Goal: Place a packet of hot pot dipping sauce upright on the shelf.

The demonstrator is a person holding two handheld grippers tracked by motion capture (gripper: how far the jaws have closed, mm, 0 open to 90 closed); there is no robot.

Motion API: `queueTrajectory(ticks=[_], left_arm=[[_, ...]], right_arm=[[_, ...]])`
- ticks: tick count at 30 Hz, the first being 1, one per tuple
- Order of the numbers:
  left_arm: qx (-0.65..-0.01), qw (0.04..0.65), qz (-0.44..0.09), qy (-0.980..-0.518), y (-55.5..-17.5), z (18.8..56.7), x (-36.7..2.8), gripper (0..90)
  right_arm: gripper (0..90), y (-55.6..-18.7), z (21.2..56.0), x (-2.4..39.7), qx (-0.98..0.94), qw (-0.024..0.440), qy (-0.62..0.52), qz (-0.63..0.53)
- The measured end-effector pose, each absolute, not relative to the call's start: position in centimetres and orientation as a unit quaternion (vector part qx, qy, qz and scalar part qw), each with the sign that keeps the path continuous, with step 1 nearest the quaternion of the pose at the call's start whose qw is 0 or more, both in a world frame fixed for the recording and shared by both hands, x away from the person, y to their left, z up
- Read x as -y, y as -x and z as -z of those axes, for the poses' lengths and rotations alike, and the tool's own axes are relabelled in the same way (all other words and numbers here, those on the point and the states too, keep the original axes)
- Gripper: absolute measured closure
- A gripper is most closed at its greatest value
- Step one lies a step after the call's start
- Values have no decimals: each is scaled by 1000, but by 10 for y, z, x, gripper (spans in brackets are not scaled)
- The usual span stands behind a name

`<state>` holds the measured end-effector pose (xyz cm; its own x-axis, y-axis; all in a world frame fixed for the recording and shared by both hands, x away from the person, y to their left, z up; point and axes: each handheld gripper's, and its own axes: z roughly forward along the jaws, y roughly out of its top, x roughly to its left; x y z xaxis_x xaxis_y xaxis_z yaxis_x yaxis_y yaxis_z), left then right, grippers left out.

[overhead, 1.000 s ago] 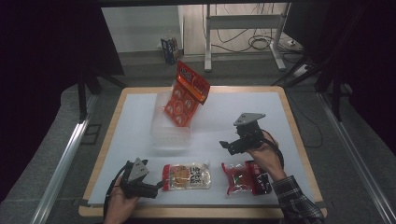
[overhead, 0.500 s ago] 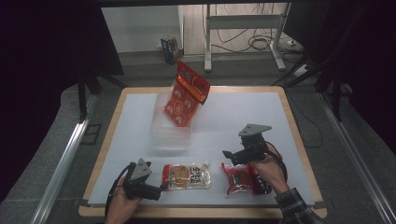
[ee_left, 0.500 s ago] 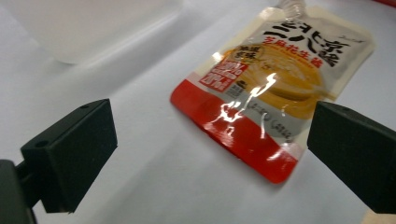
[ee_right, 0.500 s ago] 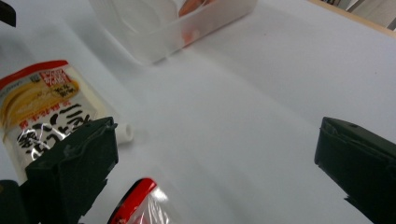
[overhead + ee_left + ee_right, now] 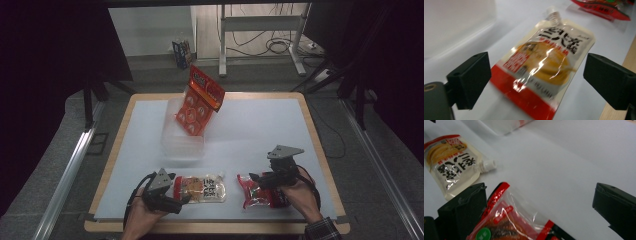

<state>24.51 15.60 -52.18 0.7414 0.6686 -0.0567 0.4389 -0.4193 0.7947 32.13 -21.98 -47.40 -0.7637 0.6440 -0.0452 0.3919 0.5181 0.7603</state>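
A cream spouted pouch [image 5: 202, 187] with a red bottom band lies flat near the table's front edge. My left gripper [image 5: 182, 199] is at its left end, open. In the left gripper view the pouch [image 5: 544, 60] lies between the two jaws [image 5: 540, 80], which have just been closing and do not touch it. A red and clear food packet [image 5: 252, 195] lies to the pouch's right. My right gripper [image 5: 252, 177] hovers open over its left end. In the right gripper view the packet [image 5: 506, 225] sits by the left jaw, with the pouch [image 5: 449, 162] farther off.
A clear plastic container [image 5: 182, 145] stands mid-table with a red snack bag [image 5: 200, 100] propped upright at its far end. The white table top [image 5: 260, 130] has a wooden rim. Dark frames and cables surround the table.
My right gripper has come toward the front edge and down over the red packet. My left gripper has crept right onto the pouch's end.
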Motion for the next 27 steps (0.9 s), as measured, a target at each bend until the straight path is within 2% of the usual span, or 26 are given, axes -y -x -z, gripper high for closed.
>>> queueTrajectory(ticks=[9, 17, 23, 27], left_arm=[[-295, 437, -112, -842, -252, 519, -124, 199], [-264, 457, -81, -845, -262, 515, -95, 354], [-236, 469, -57, -849, -270, 513, -67, 543], [-223, 466, -45, -855, -271, 515, -47, 745]], right_arm=[[0, -308, 477, 235, -858, 165, -307, -378], [0, -296, 481, 249, -855, 182, -318, -366], [0, -288, 484, 261, -853, 188, -332, -356], [0, -284, 486, 271, -850, 187, -347, -350]])
